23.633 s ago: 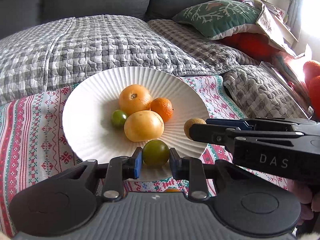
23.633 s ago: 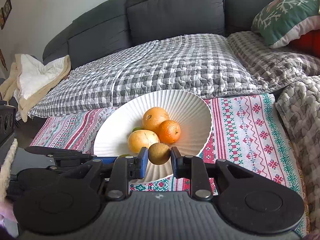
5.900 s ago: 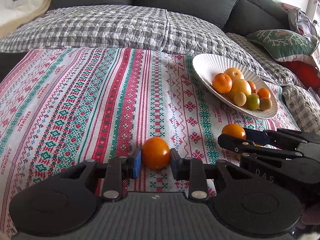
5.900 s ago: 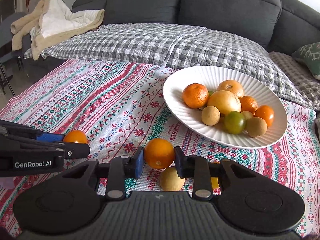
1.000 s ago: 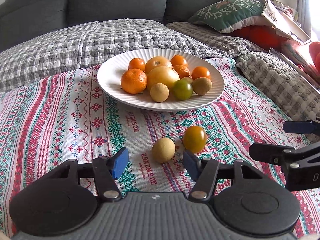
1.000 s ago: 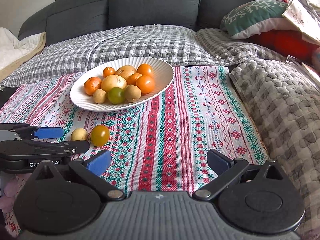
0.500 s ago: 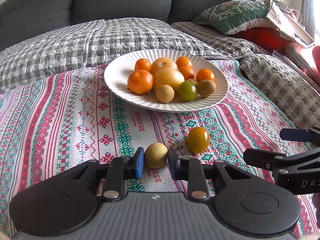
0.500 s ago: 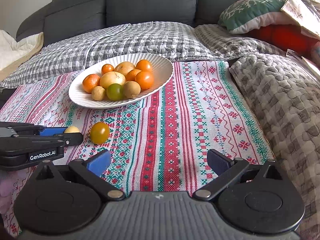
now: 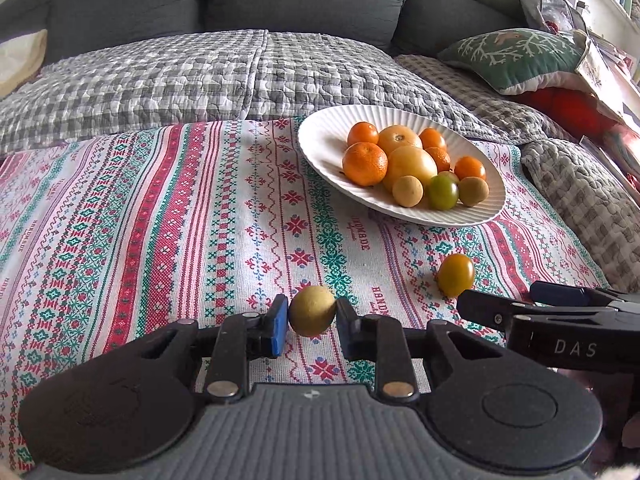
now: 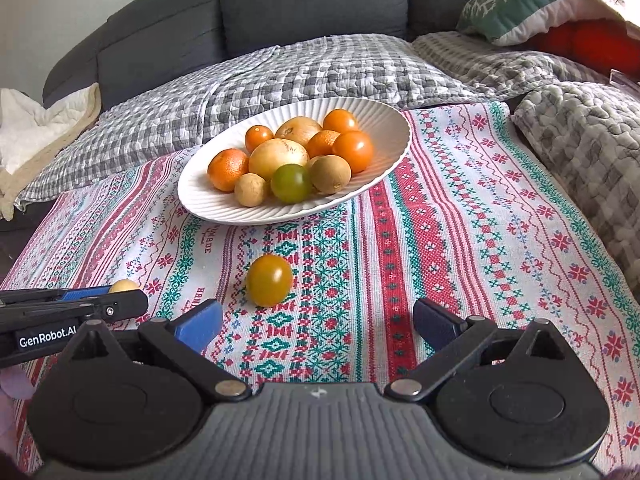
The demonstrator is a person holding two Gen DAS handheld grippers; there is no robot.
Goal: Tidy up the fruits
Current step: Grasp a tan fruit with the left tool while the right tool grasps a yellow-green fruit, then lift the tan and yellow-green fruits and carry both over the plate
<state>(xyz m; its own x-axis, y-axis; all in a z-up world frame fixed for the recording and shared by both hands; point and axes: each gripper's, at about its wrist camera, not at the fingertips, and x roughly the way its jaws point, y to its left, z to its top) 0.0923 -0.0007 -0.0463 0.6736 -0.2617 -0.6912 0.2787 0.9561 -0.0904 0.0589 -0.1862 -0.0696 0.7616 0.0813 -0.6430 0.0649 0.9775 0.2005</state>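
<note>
My left gripper (image 9: 312, 318) is shut on a small tan round fruit (image 9: 312, 311), held just above the patterned cloth; the fruit also peeks out behind the left gripper in the right wrist view (image 10: 124, 286). An orange-yellow tomato (image 10: 269, 280) lies on the cloth, also seen in the left wrist view (image 9: 455, 275). My right gripper (image 10: 318, 322) is open and empty, just short of the tomato. A white ribbed plate (image 10: 384, 120) holds several oranges, tomatoes and tan fruits; it shows in the left wrist view too (image 9: 320, 136).
A red, green and white patterned cloth (image 9: 160, 216) covers the surface. Behind it lie a grey checked quilt (image 9: 200, 76) and a dark sofa back. A green pillow (image 9: 516, 56) and quilt folds (image 10: 580, 128) sit at the right.
My left gripper, shut on the tan fruit, has swung left and back with it. My right gripper has moved in toward the tomato and stays open.
</note>
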